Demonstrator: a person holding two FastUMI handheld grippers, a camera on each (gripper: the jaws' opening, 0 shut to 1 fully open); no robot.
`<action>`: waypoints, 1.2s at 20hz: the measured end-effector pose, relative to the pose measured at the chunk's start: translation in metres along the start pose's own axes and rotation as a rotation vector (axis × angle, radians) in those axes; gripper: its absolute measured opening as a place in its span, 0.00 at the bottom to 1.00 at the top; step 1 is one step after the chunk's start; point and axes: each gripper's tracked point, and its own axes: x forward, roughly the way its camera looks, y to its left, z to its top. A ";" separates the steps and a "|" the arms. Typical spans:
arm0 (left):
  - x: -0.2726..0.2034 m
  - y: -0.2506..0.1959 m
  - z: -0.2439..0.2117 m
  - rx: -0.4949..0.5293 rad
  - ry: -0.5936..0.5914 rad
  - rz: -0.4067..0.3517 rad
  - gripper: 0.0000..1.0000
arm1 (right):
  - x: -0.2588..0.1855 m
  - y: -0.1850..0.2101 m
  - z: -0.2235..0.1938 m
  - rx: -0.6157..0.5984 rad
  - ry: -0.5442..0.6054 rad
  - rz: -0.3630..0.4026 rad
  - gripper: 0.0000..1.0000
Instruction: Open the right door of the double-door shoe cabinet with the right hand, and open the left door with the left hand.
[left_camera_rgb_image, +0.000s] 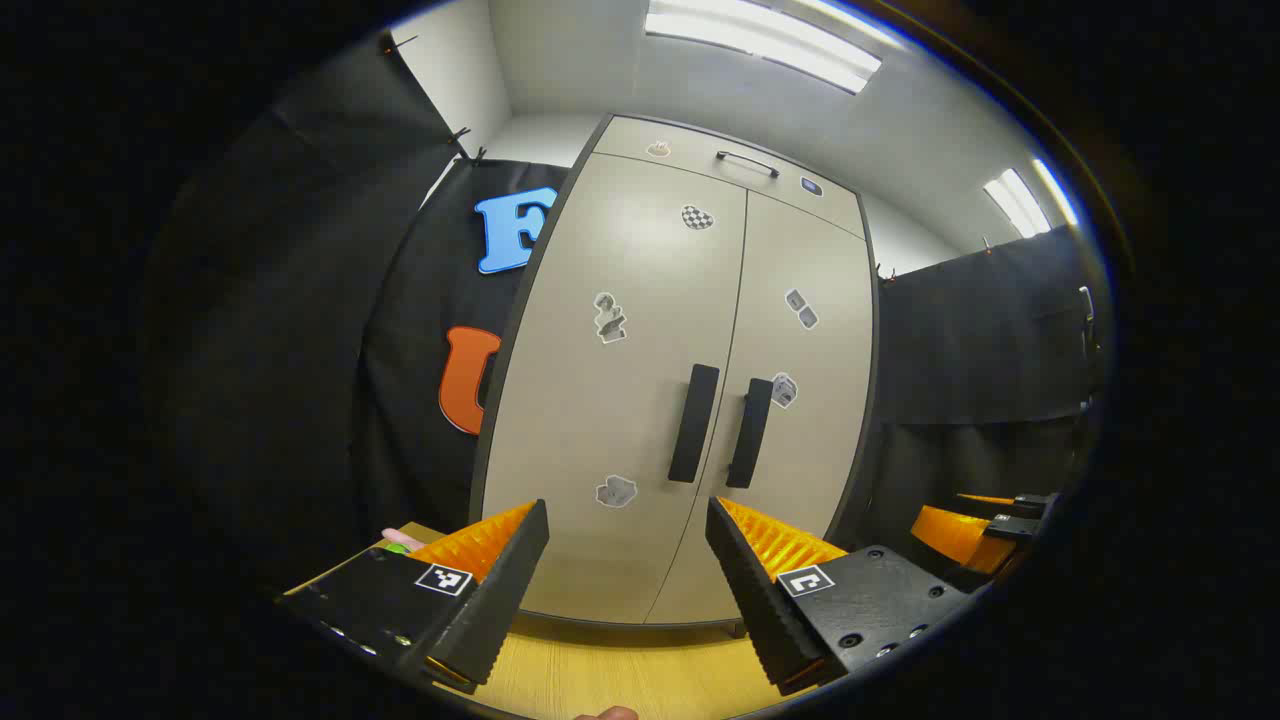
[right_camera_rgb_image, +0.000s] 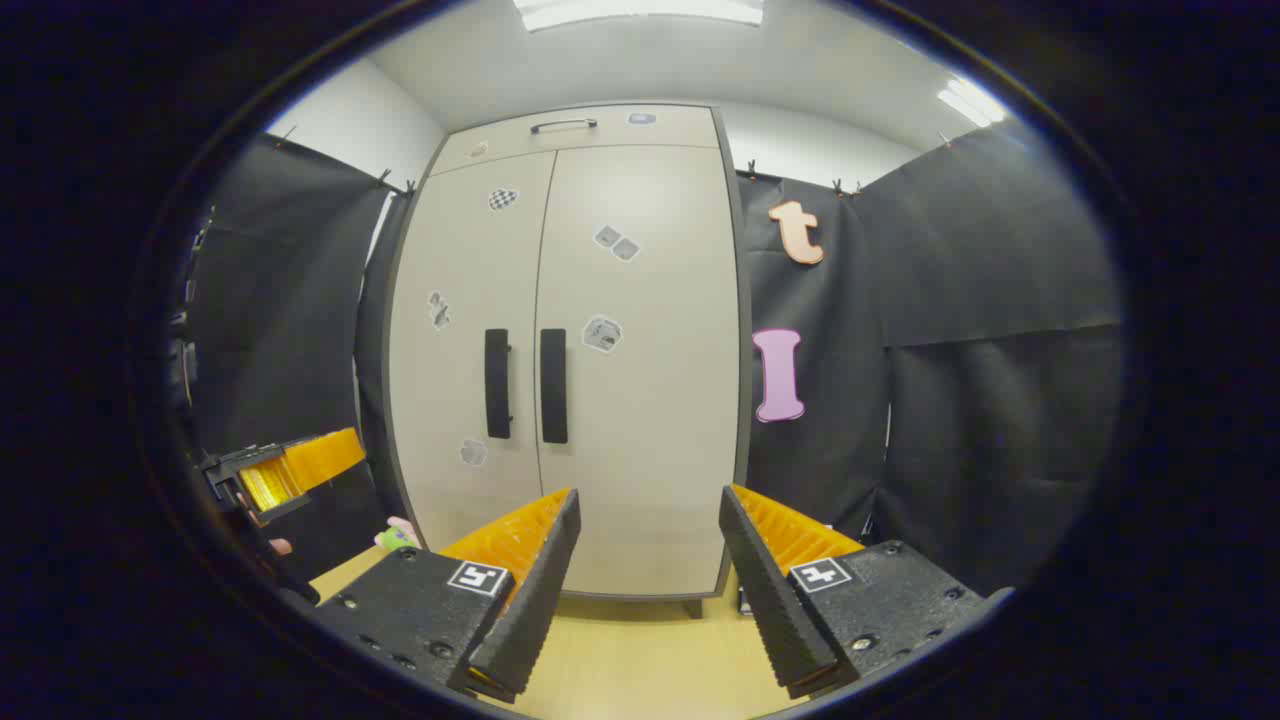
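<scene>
Ahead, the shoe cabinet (left_camera_rgb_image: 690, 380) stands with its left door (left_camera_rgb_image: 610, 400) and right door (right_camera_rgb_image: 640, 370) closed, handles side by side; the left gripper (left_camera_rgb_image: 627, 560) and right gripper (right_camera_rgb_image: 648, 555) gape wide, empty, well short of it.

Booth background: ceiling lights glowing, wooden floor showing.
Ceiling light panels (left_camera_rgb_image: 765, 42) are shining overhead; black cloth wall (right_camera_rgb_image: 990, 330) is hanging behind, clipped along its top; light wooden floor (right_camera_rgb_image: 640, 660) is running underneath; small pink-green toy (right_camera_rgb_image: 398, 535) is lying low left.

left gripper view: from left, facing cabinet (left_camera_rgb_image: 680, 380) | right gripper view: from right (same doors shared)
</scene>
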 end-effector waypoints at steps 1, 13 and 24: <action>0.000 0.000 0.000 0.000 -0.001 -0.001 0.95 | 0.001 0.001 0.001 0.002 -0.002 -0.003 0.88; 0.002 0.000 0.013 0.053 -0.037 -0.043 0.95 | -0.005 0.006 0.010 0.003 -0.037 -0.029 0.88; -0.001 0.006 0.014 0.070 -0.027 -0.027 0.95 | -0.007 0.012 0.007 0.012 -0.031 -0.023 0.88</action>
